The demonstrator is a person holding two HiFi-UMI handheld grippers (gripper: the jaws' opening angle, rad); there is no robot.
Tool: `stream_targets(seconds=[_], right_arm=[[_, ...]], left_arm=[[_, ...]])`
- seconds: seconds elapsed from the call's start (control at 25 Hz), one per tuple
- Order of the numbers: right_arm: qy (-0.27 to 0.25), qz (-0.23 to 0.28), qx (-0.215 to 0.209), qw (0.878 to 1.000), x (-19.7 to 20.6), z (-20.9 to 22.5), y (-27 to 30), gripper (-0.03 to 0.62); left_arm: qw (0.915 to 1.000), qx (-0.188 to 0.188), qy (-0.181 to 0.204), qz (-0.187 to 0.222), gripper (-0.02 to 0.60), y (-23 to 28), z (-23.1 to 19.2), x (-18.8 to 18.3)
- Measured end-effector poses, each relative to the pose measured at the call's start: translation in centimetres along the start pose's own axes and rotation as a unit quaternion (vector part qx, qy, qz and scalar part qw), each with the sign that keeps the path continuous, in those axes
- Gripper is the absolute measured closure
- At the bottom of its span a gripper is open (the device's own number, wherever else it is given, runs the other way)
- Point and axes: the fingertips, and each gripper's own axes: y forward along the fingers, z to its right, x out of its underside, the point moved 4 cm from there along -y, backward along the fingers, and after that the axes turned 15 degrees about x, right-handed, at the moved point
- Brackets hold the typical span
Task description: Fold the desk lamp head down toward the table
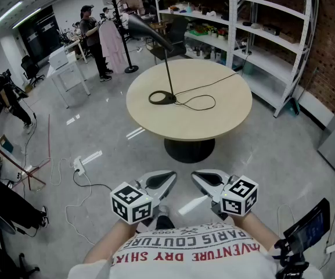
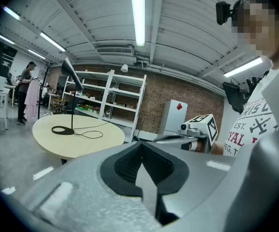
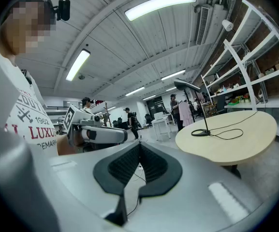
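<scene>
A black desk lamp (image 1: pixel 167 68) stands on the round beige table (image 1: pixel 213 121). Its ring base (image 1: pixel 162 97) rests left of the table's centre. The thin stem rises to a cone head (image 1: pixel 141 25) that is raised and leans to the back left. The lamp also shows far off in the left gripper view, lamp (image 2: pixel 71 105), and in the right gripper view, lamp (image 3: pixel 200 115). My left gripper (image 1: pixel 168 178) and right gripper (image 1: pixel 197 178) hover side by side near my chest, well short of the table. Both are shut with nothing between the jaws.
The lamp's black cord (image 1: pixel 199 100) loops over the tabletop and runs off to the back right. White shelving (image 1: pixel 260 34) stands behind the table. A coat rack (image 1: pixel 118 34), a white desk (image 1: pixel 65 68) and people are at the back left. Cables and a power strip (image 1: pixel 79 167) lie on the floor.
</scene>
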Motion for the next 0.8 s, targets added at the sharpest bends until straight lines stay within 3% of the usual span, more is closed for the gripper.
stream_targets(seconds=[0.8], right_arm=[[0.007,0.010,-0.009,1.000,-0.6,0.3,2.0,0.588]], left_arm=[[0.9998,-0.016,0.010,0.009,0.580,-1.6,-1.7,-1.4]])
